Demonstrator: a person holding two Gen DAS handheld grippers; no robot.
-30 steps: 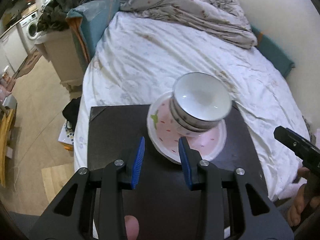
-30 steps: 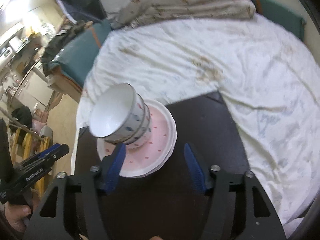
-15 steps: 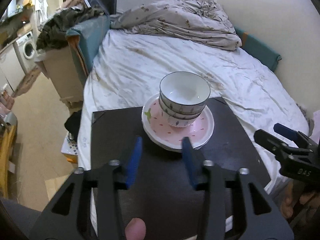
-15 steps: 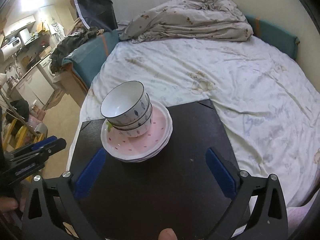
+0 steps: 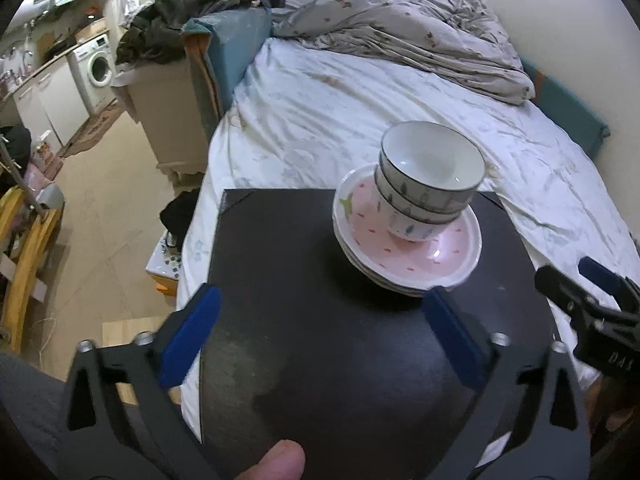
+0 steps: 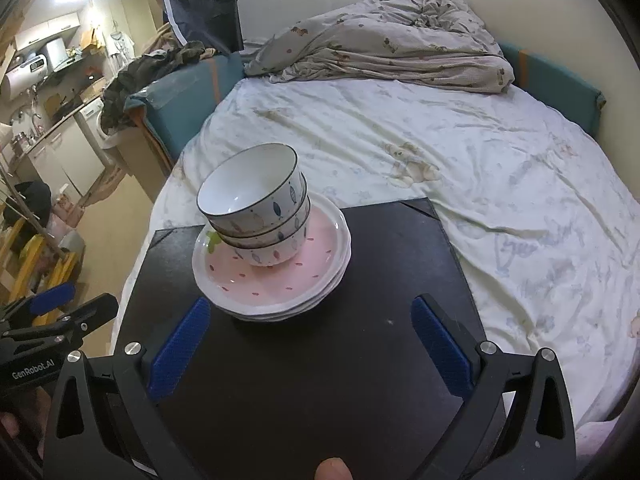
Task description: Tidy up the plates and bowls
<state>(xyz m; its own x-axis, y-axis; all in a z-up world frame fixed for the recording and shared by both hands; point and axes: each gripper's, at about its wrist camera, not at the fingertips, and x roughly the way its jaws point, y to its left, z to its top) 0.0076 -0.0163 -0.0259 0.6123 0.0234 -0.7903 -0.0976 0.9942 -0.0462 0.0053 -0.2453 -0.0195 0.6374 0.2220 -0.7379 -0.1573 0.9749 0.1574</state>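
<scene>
Left wrist view is looking down over a black desk point(image 5: 300, 280) that is lying on a bed point(image 5: 360, 120). At the far left a washing machine point(image 5: 98, 66) is standing in the kitchen corner. Moving rightward, the left claw point(image 5: 316, 336) is hovering over bare desk, its jaws opening with nothing between them. Ahead of it and off to its right, the stack of pink plates point(image 5: 408, 248) is sitting toward the desk's far edge, with the nested bowls point(image 5: 430, 184) resting on top and leaning a little toward the right. The right claw point(image 5: 592, 292) is showing at the frame's right edge, beside the desk.

Right wrist view is giving the mirror picture: the left claw point(image 6: 52, 312) is showing at the left edge, then the plates point(image 6: 276, 276) and bowls point(image 6: 256, 200) are sitting ahead and to the left of the right claw point(image 6: 312, 344), which is spread wide and gripping nothing, with only desk point(image 6: 400, 260) between its pads. A crumpled duvet point(image 6: 380, 56) is lying at the bed's far end.

The crockery is lying between the two claws' lines of sight, slightly nearer the left claw's right finger point(image 5: 452, 336), I judge. The stack is round, so no long axis matters. Everything seems gathered already, so the sorting is probably finished or nearly so.
</scene>
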